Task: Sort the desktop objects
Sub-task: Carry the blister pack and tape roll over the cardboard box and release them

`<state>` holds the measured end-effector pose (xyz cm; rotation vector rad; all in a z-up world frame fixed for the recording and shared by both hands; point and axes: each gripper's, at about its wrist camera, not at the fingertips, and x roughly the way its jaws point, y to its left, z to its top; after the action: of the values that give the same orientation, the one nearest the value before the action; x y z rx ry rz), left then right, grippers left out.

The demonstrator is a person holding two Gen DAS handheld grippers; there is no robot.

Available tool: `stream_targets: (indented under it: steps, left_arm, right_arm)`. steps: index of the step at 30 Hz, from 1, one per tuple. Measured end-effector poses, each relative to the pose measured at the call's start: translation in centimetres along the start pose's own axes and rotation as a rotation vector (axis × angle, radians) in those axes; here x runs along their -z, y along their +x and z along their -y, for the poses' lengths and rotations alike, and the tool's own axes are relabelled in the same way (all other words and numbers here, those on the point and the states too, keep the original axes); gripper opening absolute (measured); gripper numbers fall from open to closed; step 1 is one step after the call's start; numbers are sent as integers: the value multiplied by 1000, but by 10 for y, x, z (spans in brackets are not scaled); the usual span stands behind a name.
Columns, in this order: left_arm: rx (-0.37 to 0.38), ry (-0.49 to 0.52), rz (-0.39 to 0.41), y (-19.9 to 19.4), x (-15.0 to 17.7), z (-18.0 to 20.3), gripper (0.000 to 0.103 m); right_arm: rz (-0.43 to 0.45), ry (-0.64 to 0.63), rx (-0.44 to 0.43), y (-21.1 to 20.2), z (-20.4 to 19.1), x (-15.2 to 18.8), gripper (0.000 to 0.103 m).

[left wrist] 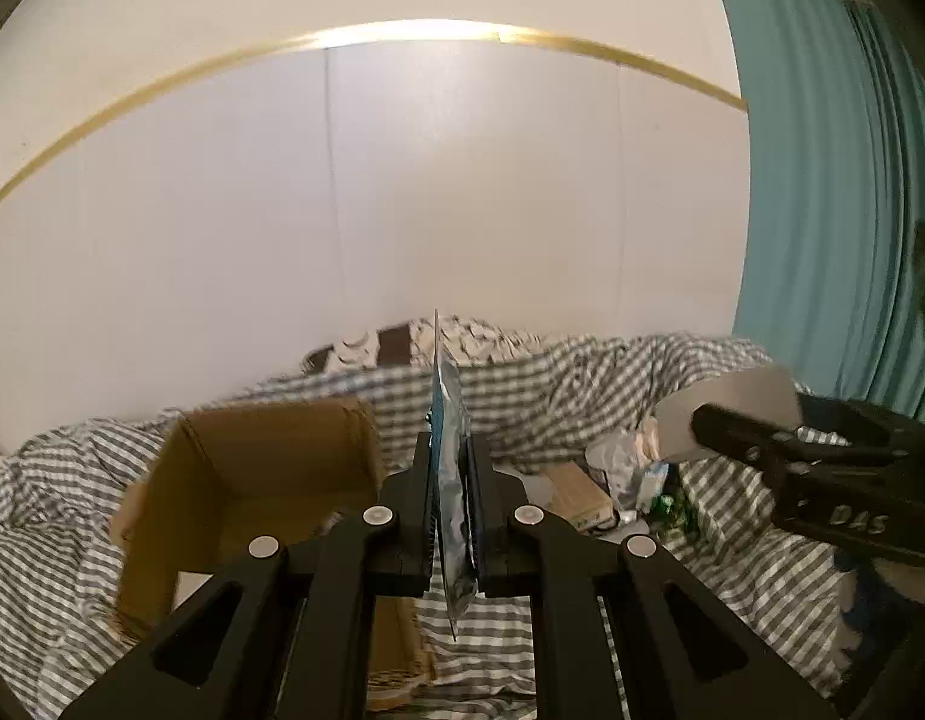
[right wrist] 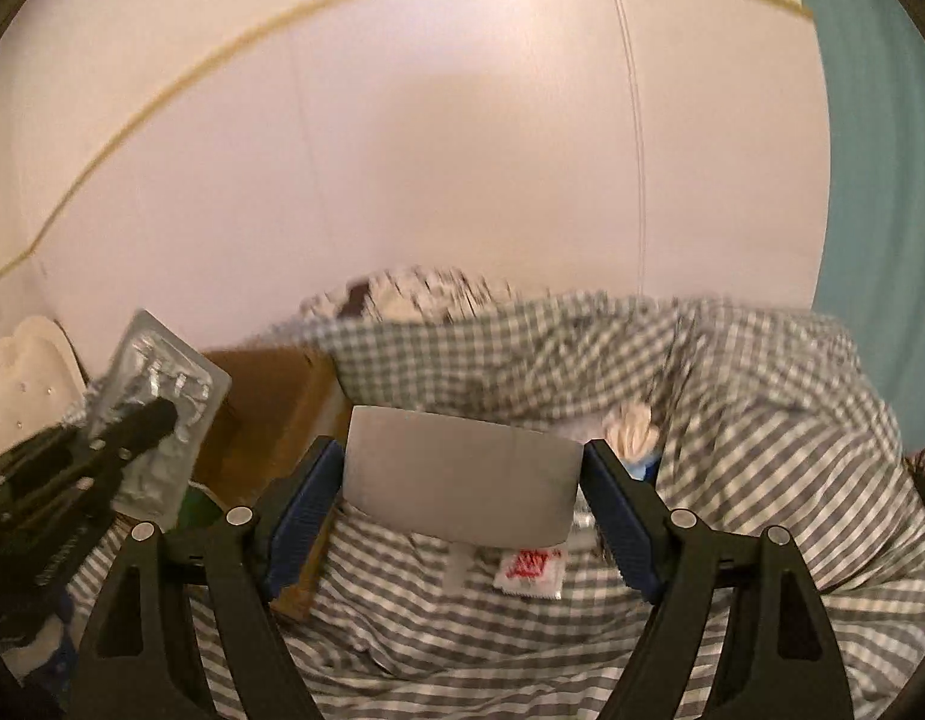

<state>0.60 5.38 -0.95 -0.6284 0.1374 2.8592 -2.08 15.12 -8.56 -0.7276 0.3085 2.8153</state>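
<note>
My left gripper [left wrist: 450, 468] is shut on a flat silver-and-blue foil blister pack [left wrist: 449, 420], held on edge above the striped cloth. In the right wrist view the same pack [right wrist: 162, 414] shows its clear blister face, clamped by the left gripper [right wrist: 144, 420] at the left. My right gripper [right wrist: 462, 480] is shut on a flat grey card [right wrist: 462, 474], held by its two side edges between the blue pads [right wrist: 306, 498]. In the left wrist view that card [left wrist: 726, 414] and the right gripper [left wrist: 714, 420] are at the right. An open cardboard box [left wrist: 252, 480] stands left of the pack.
A grey-and-white striped cloth [right wrist: 732, 420] covers the surface. A red-and-white sachet [right wrist: 531, 573] lies on it below the card. A heap of wrappers and small packets [left wrist: 630, 480] lies between the grippers. A white wall is behind and a teal curtain [left wrist: 822, 180] at the right.
</note>
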Motion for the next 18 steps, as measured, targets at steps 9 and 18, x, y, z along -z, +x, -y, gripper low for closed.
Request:
stream_targets:
  steps: [9,18]
  left_arm:
    - [-35,-10,70,-36,-18,-32,9]
    - [-66,-23,77,-45,-22,-68,9]
  right_arm:
    - [162,-54,-32,-59,-48,-28,81]
    - [243,-97,-75,-73,-95,-40,81]
